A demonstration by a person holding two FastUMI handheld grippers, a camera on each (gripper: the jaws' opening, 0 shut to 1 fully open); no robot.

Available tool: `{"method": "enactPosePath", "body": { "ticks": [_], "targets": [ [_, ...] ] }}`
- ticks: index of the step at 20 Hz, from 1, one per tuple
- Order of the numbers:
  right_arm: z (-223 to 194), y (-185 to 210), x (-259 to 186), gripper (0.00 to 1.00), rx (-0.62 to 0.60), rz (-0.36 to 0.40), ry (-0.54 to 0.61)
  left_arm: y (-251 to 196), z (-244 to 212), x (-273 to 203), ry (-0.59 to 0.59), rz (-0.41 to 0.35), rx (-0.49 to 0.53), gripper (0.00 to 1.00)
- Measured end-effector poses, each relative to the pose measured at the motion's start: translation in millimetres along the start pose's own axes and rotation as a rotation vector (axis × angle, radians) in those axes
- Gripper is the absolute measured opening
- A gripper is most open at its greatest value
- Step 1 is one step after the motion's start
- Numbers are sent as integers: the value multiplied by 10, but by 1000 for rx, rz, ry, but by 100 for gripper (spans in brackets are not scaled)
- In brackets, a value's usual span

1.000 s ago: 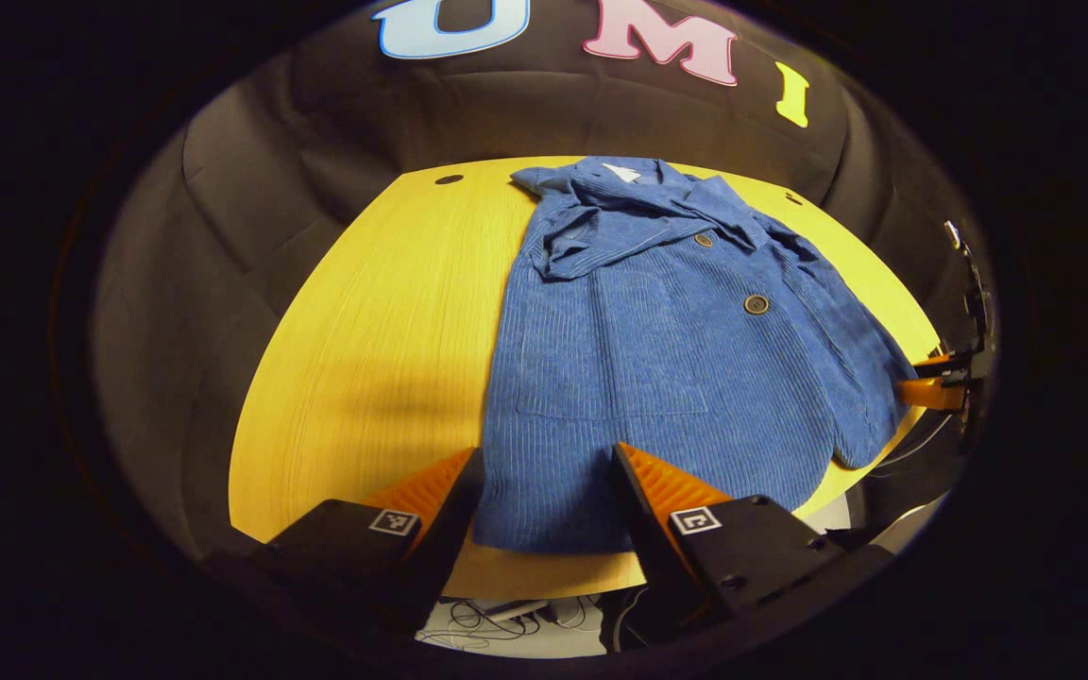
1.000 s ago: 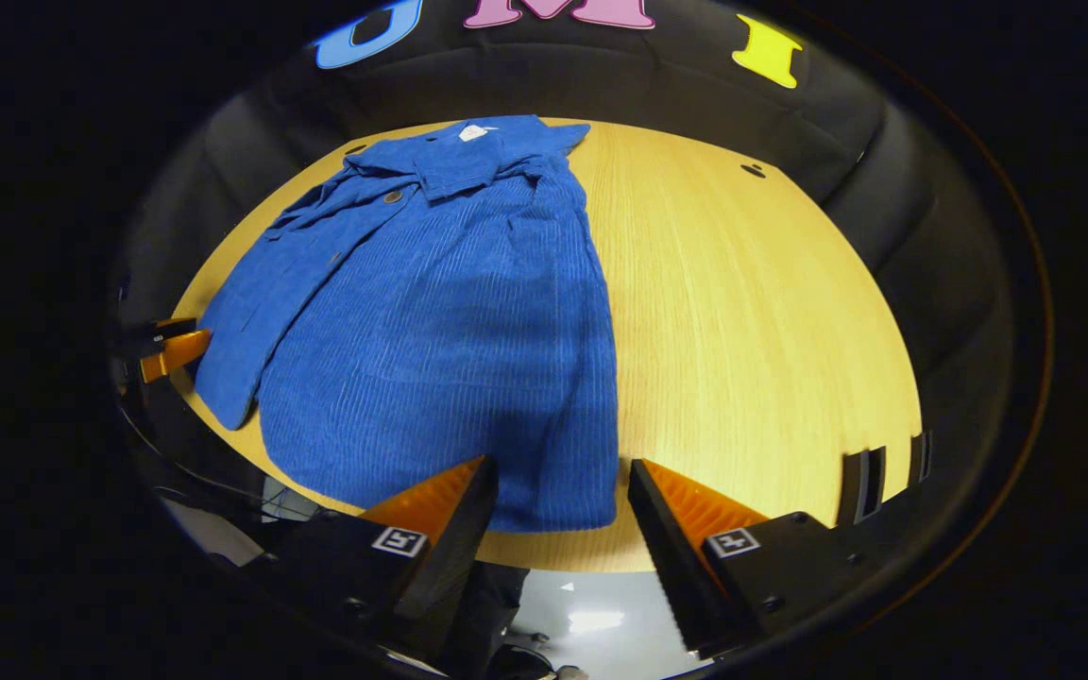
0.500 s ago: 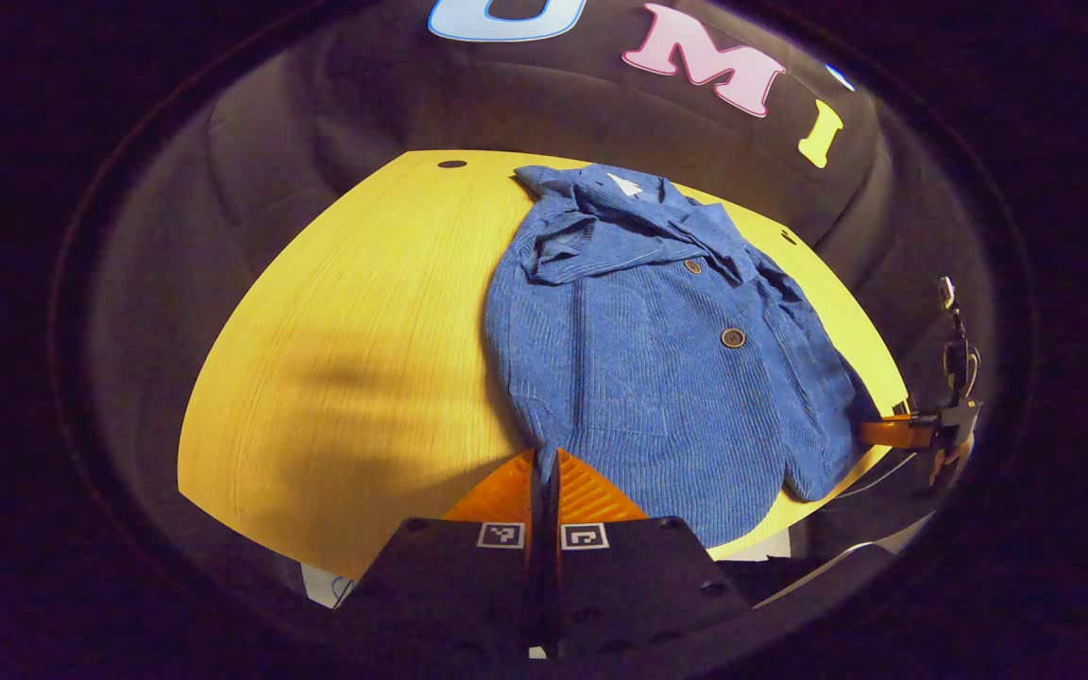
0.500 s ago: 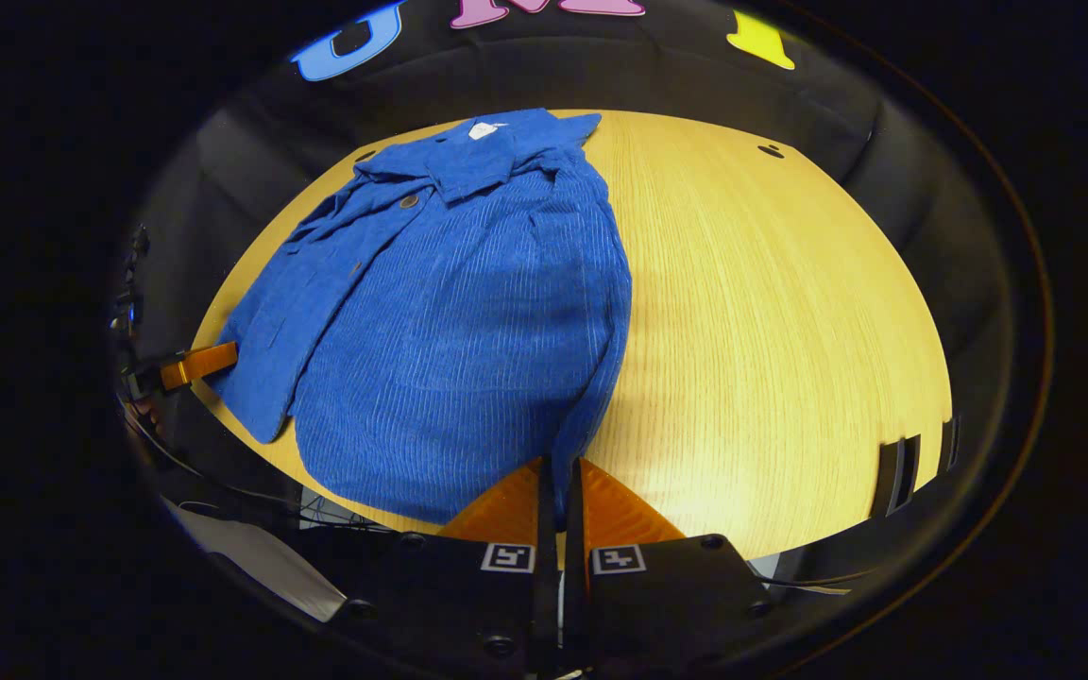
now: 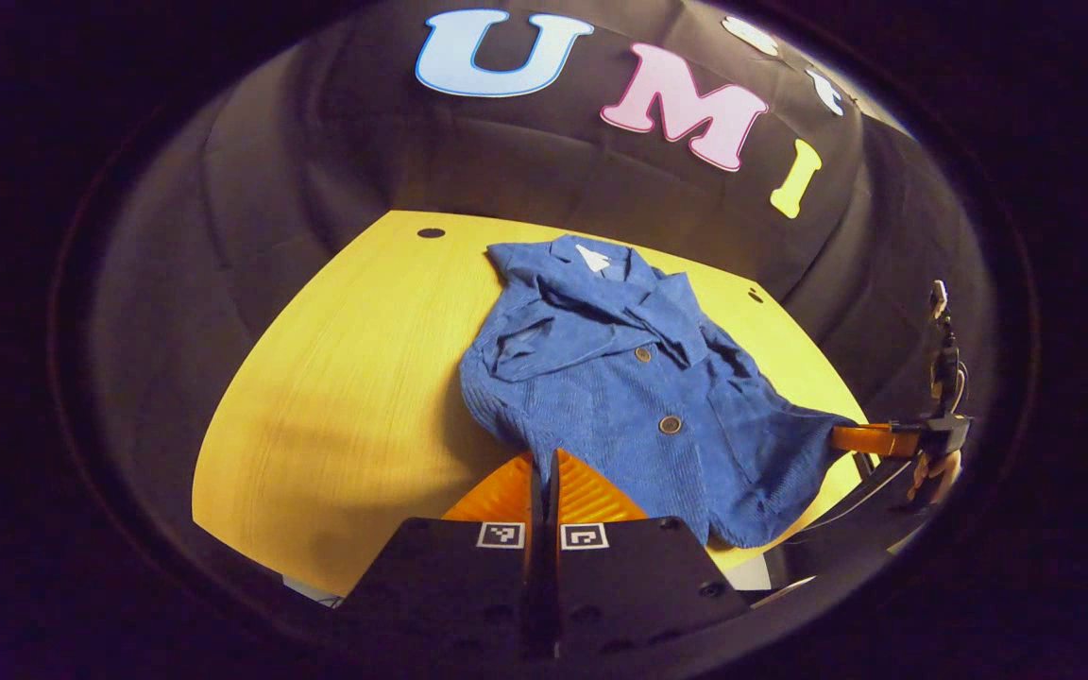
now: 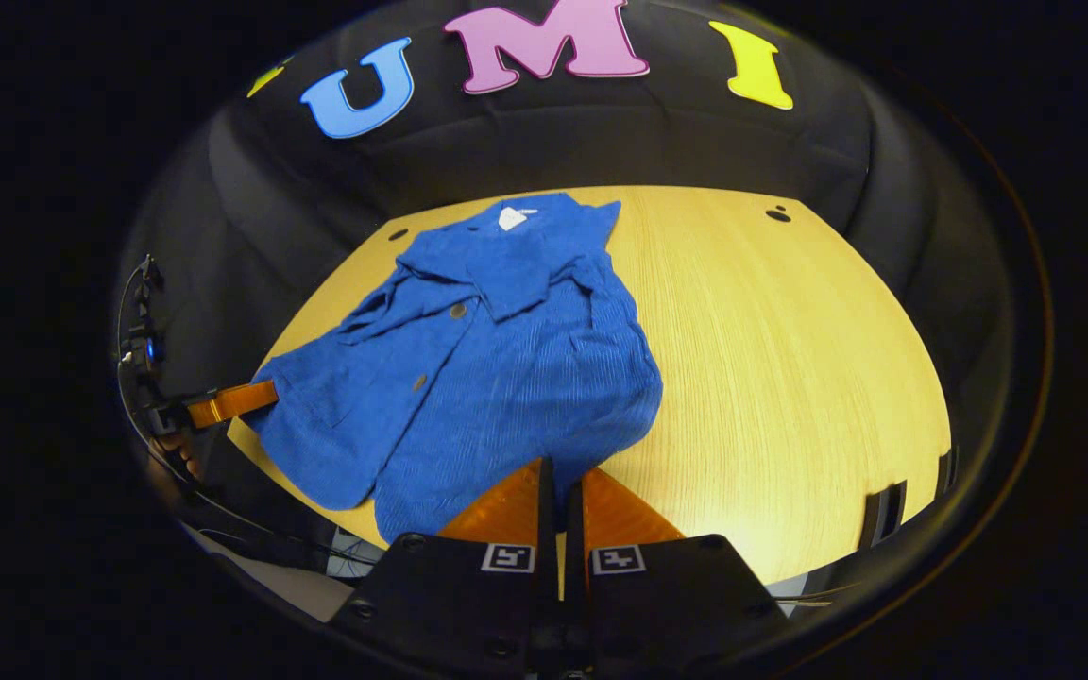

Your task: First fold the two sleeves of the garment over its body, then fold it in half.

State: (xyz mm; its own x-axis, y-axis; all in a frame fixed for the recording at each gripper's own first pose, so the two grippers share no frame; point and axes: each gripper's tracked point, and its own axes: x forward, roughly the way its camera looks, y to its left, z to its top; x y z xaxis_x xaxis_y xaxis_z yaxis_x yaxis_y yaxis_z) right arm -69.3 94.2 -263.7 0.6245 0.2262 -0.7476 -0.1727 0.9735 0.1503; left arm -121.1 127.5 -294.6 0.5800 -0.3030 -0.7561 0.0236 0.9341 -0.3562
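Observation:
A blue corduroy jacket [image 5: 620,397] lies on the wooden table [image 5: 336,378], collar at the far end, its sleeves lying over its body. My left gripper [image 5: 544,469] is shut on one near hem corner, which is lifted off the table. In the right gripper view the jacket [image 6: 506,359] bulges upward, and my right gripper [image 6: 560,477] is shut on the other hem corner. Each view also has the other gripper at the jacket's far side, pinching its corner: the right gripper [image 5: 870,439] and the left gripper [image 6: 228,403].
The table [image 6: 790,359] has bare wood on both sides of the jacket and small dark holes near its far corners [image 6: 777,214]. The booth's black cloth wall stands right behind it. Cables hang below the near edge.
Both grippers went from open around the hem to shut on its corners. They have since lifted the hem off the table and carried it toward the collar, so the jacket bunches.

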Motion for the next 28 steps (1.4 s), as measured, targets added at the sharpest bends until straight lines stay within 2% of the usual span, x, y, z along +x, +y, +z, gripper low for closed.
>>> {"method": "enactPosePath", "body": {
  "ticks": [3, 7, 13, 21, 28],
  "targets": [
    [411, 66, -80, 7, 14, 30, -80, -185, 375, -76, -68, -32, -8, 0],
    [926, 109, -160, 7, 4, 71, -181, -294, 791, -100, -136, -22, 8, 0],
    [1494, 123, -145, 7, -1, 111, -261, -331, 1223, -40, -186, 1, 6, 0],
    [2390, 85, -98, 7, 40, 126, -387, -346, 1945, 286, -251, 8, 27, 0],
    [2878, 28, 191, 6, 8, 124, -415, -218, 2458, 690, -275, 29, 28, 0]
  ]
}}
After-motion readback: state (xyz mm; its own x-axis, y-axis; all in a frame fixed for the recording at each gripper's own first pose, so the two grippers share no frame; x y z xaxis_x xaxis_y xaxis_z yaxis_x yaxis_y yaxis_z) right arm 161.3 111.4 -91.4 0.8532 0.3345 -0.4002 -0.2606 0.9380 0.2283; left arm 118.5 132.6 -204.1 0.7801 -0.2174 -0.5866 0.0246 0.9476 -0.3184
